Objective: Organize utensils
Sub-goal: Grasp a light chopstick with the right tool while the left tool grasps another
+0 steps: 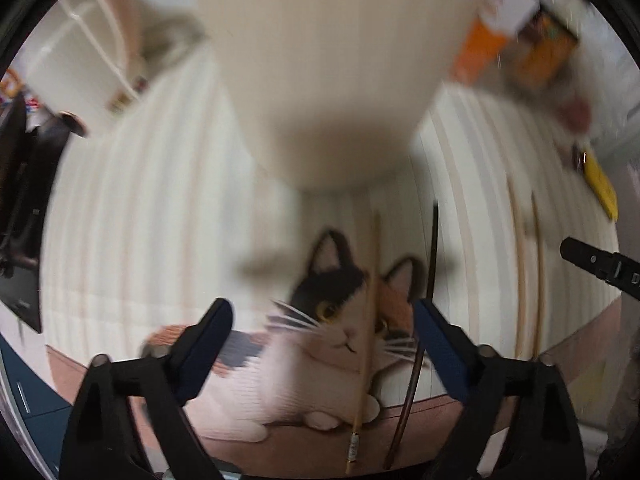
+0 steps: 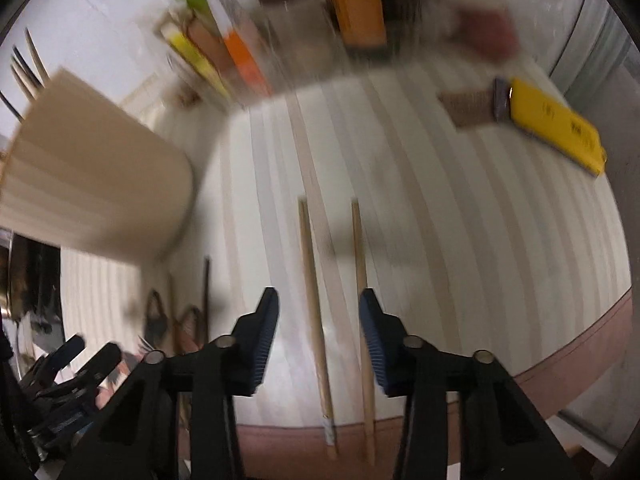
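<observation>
Wooden chopsticks: two pale wooden chopsticks lie side by side, slightly apart, on the mat, running from mid-frame to the bottom edge of the right wrist view; in the left wrist view they show at the right side.
Other pair: a pale stick and a dark chopstick lie across the cat picture, lower centre of the left wrist view, and show small at lower left of the right wrist view.
Utensil holder: a cream holder fills the left of the right wrist view, blurred, with fork tines and stick ends rising from its top at upper left; in the left wrist view it looms over the top centre.
Right gripper: the right gripper hangs low over the wooden pair with jaws apart, one stick between the fingers and the other along the right finger; nothing is gripped.
Left gripper: the left gripper has its jaws wide apart over the cat, holding nothing.
Mat: a striped cream mat with a calico cat printed on it.
Background: a yellow flat object at upper right, blurred boxes along the top.
</observation>
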Motion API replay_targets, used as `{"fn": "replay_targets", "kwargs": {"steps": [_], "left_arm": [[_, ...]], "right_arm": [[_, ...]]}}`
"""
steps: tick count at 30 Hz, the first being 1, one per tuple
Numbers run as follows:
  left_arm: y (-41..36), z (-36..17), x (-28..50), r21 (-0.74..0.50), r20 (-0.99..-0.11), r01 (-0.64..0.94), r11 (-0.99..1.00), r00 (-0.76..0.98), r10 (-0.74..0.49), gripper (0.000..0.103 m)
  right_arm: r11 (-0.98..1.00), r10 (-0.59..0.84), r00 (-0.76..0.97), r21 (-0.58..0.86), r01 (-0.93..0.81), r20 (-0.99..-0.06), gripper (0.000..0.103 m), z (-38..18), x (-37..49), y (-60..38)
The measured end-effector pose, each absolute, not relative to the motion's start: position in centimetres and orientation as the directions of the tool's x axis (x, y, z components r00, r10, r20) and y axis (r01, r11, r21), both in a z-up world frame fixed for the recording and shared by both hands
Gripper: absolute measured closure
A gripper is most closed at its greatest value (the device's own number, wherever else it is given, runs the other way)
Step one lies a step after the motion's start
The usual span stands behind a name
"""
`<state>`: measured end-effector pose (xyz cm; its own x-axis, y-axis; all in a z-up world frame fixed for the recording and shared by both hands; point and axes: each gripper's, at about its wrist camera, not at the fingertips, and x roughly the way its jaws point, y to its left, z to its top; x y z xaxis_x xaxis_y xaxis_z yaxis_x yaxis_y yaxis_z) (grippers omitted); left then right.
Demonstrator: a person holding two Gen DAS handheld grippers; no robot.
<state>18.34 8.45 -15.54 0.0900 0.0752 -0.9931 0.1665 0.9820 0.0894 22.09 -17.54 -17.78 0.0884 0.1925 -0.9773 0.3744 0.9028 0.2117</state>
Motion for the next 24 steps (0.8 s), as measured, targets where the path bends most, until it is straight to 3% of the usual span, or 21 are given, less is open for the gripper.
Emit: {"fn": "replay_targets", "kwargs": {"steps": [5,6,10,11,15,16,17,18,24], "left_arm": [[7.1,-19.2,17.8,0.086,-0.996,0.194,0.977,0.015,0.084,0.039],[6.8,-19.5,17.7,0.084,-0.996,0.201,0.976,0.015,0.083,0.052],[6.6,-19.5,17.3,0.063,-0.997,0.204,0.977,0.045,0.055,0.084],[6.8,-19.2,17.4,0.076,-0.997,0.200,0.977,0.047,0.068,0.098],[9.4,-18.4,17.7,0.103,-0.994,0.127,0.987,0.046,0.098,0.098],[10.1,-18.2,17.8,0.108,-0.994,0.110,0.988,0.043,0.104,0.098],[10.8,-18.0,17.8,0.109,-0.994,0.095,0.989,0.039,0.106,0.098],[11.3,-17.8,17.8,0.108,-0.994,0.084,0.991,0.037,0.106,0.098],[13.0,-16.6,18.0,0.097,-0.995,0.058,0.994,0.028,0.096,0.098]], "right_arm": [[0.911,0.208,0.026,0.204,0.358,-0.978,0.066,-19.6,20.7,-16.6],[0.911,0.215,0.020,0.208,0.357,-0.976,0.066,-19.8,20.5,-16.4],[0.913,0.220,-0.002,0.205,0.352,-0.975,0.066,-20.6,20.5,-15.7],[0.915,0.220,-0.006,0.204,0.348,-0.975,0.066,-20.9,20.7,-15.3],[0.939,0.178,-0.038,0.159,0.306,-0.983,0.067,-22.2,21.6,-14.0],[0.946,0.163,-0.048,0.142,0.292,-0.985,0.073,-22.5,21.8,-13.8],[0.959,0.119,-0.036,0.106,0.262,-0.992,0.093,-22.3,22.0,-13.2],[0.966,0.107,-0.047,0.093,0.243,-0.993,0.096,-22.5,22.1,-12.7],[0.983,0.110,-0.105,0.092,0.160,-0.988,0.096,-22.4,21.2,-10.0]]}}
